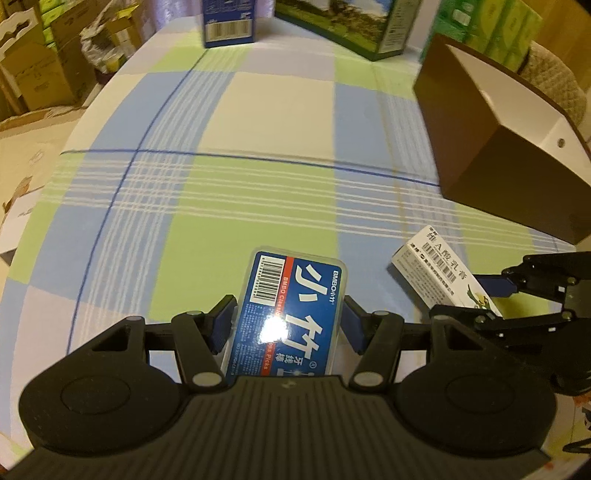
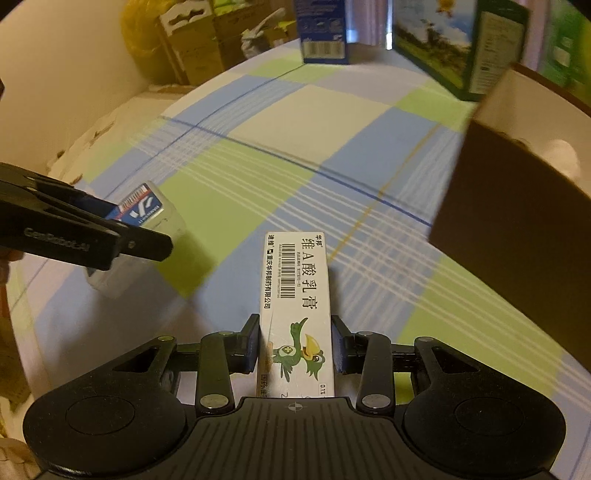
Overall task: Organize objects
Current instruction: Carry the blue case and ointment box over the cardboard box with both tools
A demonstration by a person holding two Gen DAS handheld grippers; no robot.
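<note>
Nearest in the left wrist view, the left gripper has its blue-padded fingers closed against the long sides of a clear plastic floss-pick case with a blue label, which points away from the camera above the checked green, blue and cream tablecloth. Whether the case rests on the cloth or is lifted off it cannot be told.

Just to the right, the right gripper clamps a long white cardboard ointment box printed with a green cartoon bird, its pads pressed to both long sides and the barcode end pointing far. In the left view that same box sits near the floss case, with the right gripper's black linkage behind it.

Further out on the right stands an open brown cardboard box with a white inside, tilted in both views.

At the far edge of the table stand a dark blue carton with a barcode and, to its right, a large green carton showing a landscape picture. Beyond the table on the left, brown cardboard cartons are stacked.
</note>
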